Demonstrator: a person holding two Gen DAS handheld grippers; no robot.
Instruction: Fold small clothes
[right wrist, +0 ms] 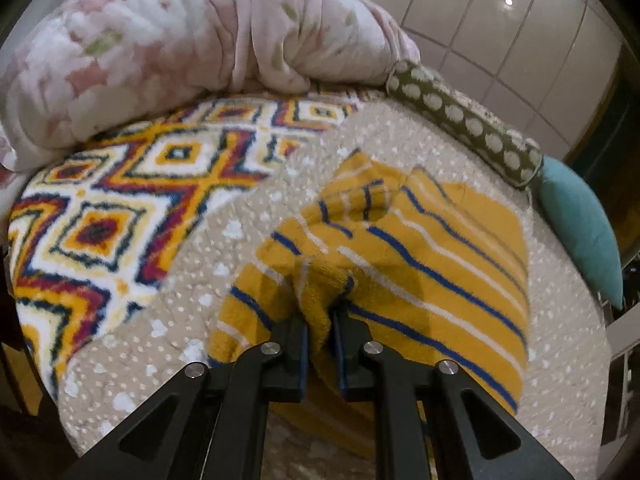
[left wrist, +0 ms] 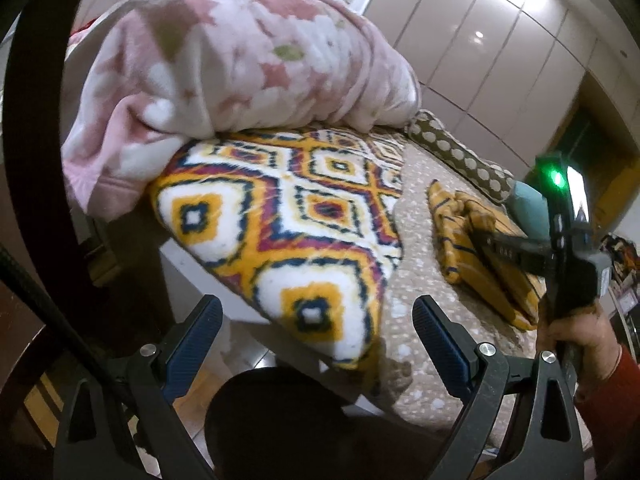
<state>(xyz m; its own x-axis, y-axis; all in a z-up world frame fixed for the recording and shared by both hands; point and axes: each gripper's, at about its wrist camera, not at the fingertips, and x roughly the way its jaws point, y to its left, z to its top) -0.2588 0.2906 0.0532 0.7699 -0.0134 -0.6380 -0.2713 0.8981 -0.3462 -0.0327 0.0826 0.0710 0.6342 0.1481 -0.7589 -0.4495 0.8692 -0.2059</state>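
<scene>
Between the pressed-together fingers of the right tool (right wrist: 320, 320), a bunched ridge of the yellow striped garment (right wrist: 420, 256) is pinched on the bed (right wrist: 192, 280). Fabric may slip free if tugged, since the left tool (left wrist: 316, 320) is held spread, well apart.

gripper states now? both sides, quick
Left gripper: open, holding nothing, off the bed's edge.
Right gripper: closed on a fold of the yellow striped garment.
</scene>
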